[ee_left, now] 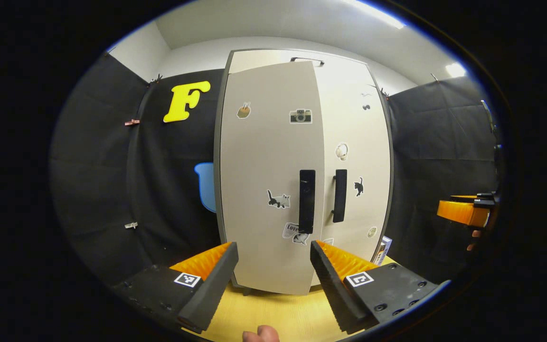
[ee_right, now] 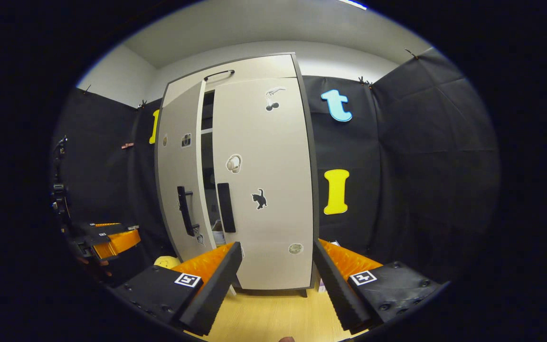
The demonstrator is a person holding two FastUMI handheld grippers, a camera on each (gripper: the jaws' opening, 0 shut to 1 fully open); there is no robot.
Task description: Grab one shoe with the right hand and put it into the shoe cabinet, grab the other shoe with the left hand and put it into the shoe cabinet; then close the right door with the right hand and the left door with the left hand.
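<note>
The left gripper is held wide open, empty, before the shoe cabinet, whose left door stands ajar. The right gripper is likewise spread, empty, facing the shut right door.

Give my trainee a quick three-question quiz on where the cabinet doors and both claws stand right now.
1. True or false: the right door of the shoe cabinet is shut or nearly so.
2. The left door is: A) fully shut, B) ajar, C) removed.
3. Fill in: the left claw and the right claw both stand ____, gripping nothing.

Key
1. True: it lies about flush with the frame.
2. B: in the right gripper view a dark gap shows between the doors, and the left door stands out from the frame.
3. Open.
</note>
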